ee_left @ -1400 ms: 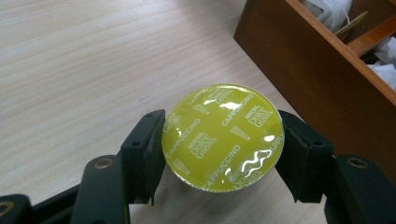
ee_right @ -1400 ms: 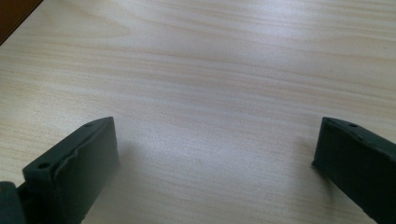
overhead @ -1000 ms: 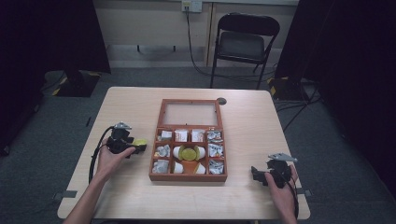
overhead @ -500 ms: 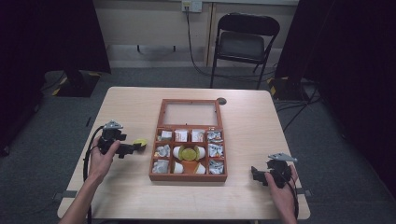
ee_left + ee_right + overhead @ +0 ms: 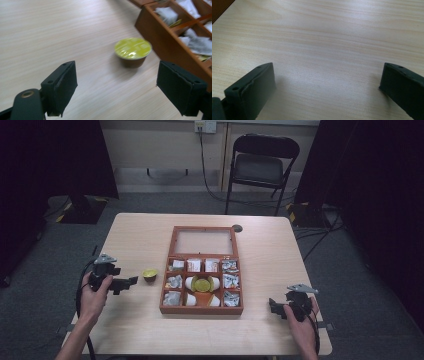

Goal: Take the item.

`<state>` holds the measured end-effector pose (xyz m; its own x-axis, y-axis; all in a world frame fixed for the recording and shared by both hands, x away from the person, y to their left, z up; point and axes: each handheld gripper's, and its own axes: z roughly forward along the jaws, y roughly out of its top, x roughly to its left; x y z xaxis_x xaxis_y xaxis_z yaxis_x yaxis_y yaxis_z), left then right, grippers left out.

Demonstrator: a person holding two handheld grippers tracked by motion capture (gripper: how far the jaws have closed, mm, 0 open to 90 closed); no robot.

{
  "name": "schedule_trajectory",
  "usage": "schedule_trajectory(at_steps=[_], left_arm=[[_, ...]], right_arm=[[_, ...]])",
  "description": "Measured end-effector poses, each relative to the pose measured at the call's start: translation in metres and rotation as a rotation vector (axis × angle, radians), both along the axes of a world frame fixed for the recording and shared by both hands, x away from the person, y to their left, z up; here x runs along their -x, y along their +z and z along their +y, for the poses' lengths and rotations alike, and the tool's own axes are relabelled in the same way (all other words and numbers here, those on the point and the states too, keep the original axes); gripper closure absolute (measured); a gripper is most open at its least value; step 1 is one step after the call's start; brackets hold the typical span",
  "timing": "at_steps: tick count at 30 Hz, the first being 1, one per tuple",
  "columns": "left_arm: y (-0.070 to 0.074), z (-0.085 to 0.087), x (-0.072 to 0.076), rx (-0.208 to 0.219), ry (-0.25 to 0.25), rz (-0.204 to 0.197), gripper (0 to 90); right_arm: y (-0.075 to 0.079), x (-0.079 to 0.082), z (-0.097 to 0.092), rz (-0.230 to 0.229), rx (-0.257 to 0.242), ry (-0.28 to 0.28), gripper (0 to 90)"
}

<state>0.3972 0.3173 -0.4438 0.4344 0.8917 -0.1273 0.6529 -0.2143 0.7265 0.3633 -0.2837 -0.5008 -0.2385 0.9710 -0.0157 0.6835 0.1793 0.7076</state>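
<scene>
A small brown capsule with a yellow-green lid (image 5: 149, 274) stands upright on the pale table, just left of the wooden compartment box (image 5: 165, 292). In the left gripper view the capsule (image 5: 133, 48) sits ahead of the jaws, apart from them, beside the box wall (image 5: 155, 32). My left gripper (image 5: 131, 282) (image 5: 117, 75) is open; its jaws have just been opening, and nothing is between them. My right gripper (image 5: 272, 305) (image 5: 328, 75) rests open over bare table near the front right, also holding nothing.
The box holds white sachets (image 5: 229, 281) in its side cells and another yellow-lidded capsule (image 5: 202, 284) in the middle; its glass lid (image 5: 202, 241) lies open at the back. A small dark disc (image 5: 237, 228) sits beyond it. A folding chair (image 5: 260, 165) stands behind the table.
My left gripper has drawn back to the left, away from the capsule, which stays on the table beside the box. The right hand has not moved.
</scene>
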Motion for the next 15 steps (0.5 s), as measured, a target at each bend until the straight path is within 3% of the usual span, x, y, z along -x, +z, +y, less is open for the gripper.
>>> schedule_trajectory(at_steps=[3,5,12,14,15], left_arm=[[-0.01,0.014,0.005,0.028,0.022,0.03,16.2],[-0.012,0.02,0.007,0.029,0.036,0.029,16.2],[-0.02,0.035,0.017,-0.027,0.068,0.036,15.9],[-0.027,0.039,0.016,-0.041,0.085,0.049,16.0],[-0.035,0.04,0.014,-0.056,0.099,0.074,16.0]], right_arm=[[0.0,0.0,0.0,0.0,0.0,-0.001,0.0],[0.0,0.0,0.0,0.0,0.0,-0.002,0.0],[0.0,0.0,0.0,-0.001,0.0,-0.002,0.0],[0.0,0.0,0.0,-0.001,0.001,-0.002,0.0],[0.0,0.0,0.0,-0.001,0.001,-0.002,0.0]])
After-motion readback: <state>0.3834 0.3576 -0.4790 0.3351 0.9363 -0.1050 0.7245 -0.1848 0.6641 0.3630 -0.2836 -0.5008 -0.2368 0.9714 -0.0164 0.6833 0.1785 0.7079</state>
